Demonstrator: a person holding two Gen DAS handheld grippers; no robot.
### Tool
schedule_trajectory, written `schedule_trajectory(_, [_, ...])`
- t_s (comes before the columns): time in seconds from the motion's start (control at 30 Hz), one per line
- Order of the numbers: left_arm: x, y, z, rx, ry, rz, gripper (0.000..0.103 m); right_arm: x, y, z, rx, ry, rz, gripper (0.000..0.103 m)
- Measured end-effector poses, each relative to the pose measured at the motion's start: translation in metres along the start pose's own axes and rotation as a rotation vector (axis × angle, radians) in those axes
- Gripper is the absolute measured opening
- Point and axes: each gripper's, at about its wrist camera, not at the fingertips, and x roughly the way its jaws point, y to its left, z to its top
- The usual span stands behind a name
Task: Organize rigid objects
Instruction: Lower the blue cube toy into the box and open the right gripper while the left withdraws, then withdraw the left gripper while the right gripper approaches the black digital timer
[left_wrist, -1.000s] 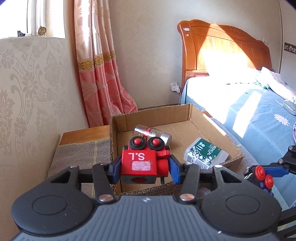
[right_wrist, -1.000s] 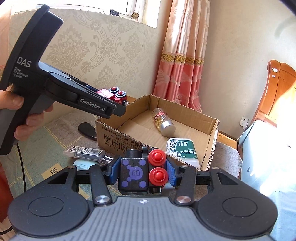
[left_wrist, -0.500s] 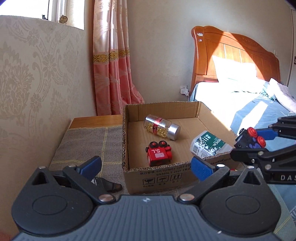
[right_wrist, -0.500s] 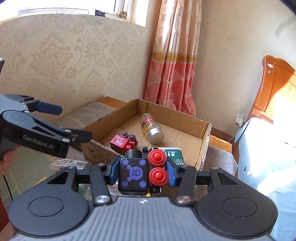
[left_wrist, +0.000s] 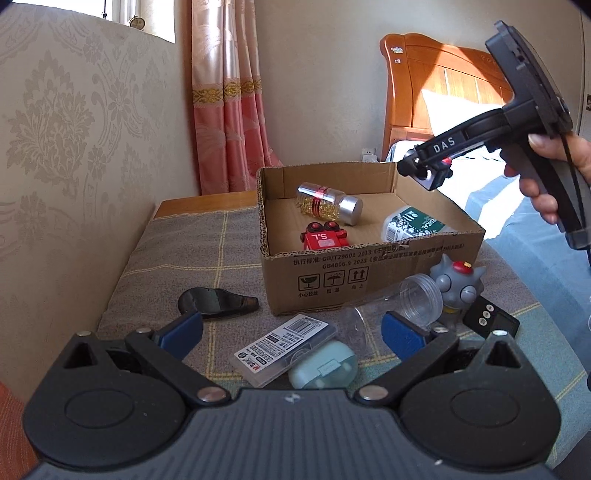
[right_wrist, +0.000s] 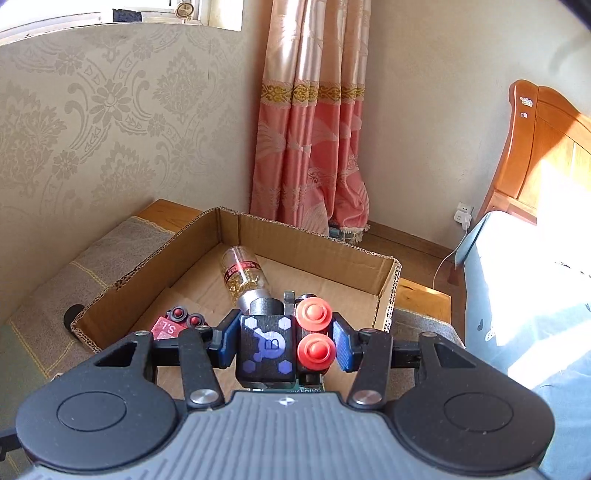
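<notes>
Cardboard box (left_wrist: 369, 258) rim clear | left gripper (left_wrist: 291, 328) wide, empty | right gripper (right_wrist: 282, 341) clamps black toy (right_wrist: 267, 345) above box

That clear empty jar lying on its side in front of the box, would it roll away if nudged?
Probably. The clear jar is round and lies on its side, so a nudge could roll it. It looks empty, so likely light. The grey toy figure right beside it might stop it.
</notes>
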Motion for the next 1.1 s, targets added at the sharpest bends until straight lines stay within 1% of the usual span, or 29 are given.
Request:
schedule_trajectory(0.1, [0.003, -0.002, -0.008, 0.008, 0.029, -0.004, 0.102, 0.018, -0.005, 0.013, 0.015, 0.008, -0.006, 0.056])
schedule_trajectory(0.13, [0.005, -0.004, -0.010, 0.012, 0.041, -0.002, 0.102, 0.022, -0.006, 0.017, 0.016, 0.010, -0.001, 0.063])
schedule_trajectory(0.17, [0.007, -0.005, -0.012, 0.018, 0.051, 0.001, 0.102, 0.024, -0.007, 0.019, 0.023, 0.001, -0.007, 0.080])
schedule_trajectory(0.23, [0.008, -0.007, -0.013, 0.031, 0.059, 0.007, 0.102, 0.022, -0.006, 0.021, 0.043, -0.023, -0.019, 0.103])
schedule_trajectory(0.3, [0.008, -0.007, -0.013, 0.035, 0.058, 0.004, 0.102, 0.015, -0.006, 0.019, 0.061, -0.055, -0.010, 0.103])
schedule_trajectory(0.47, [0.006, -0.008, -0.013, 0.034, 0.058, 0.001, 0.102, -0.006, -0.003, 0.005, 0.065, -0.040, -0.015, 0.103])
schedule_trajectory(0.67, [0.003, -0.010, -0.015, 0.037, 0.067, 0.008, 0.102, -0.040, -0.001, -0.024, 0.087, -0.047, 0.017, 0.103])
schedule_trajectory(0.8, [0.001, -0.011, -0.017, 0.039, 0.071, 0.008, 0.102, -0.063, -0.001, -0.054, 0.111, -0.055, 0.037, 0.103])
schedule_trajectory(0.9, [0.000, -0.012, -0.018, 0.043, 0.074, 0.009, 0.102, -0.071, -0.002, -0.079, 0.137, -0.041, 0.050, 0.103])
schedule_trajectory(1.0, [0.000, -0.013, -0.020, 0.042, 0.084, 0.010, 0.102, -0.072, -0.003, -0.105, 0.163, -0.021, 0.047, 0.103])
schedule_trajectory(1.1, [0.000, -0.014, -0.022, 0.044, 0.093, 0.011, 0.102, -0.060, -0.001, -0.135, 0.176, 0.033, 0.052, 0.103])
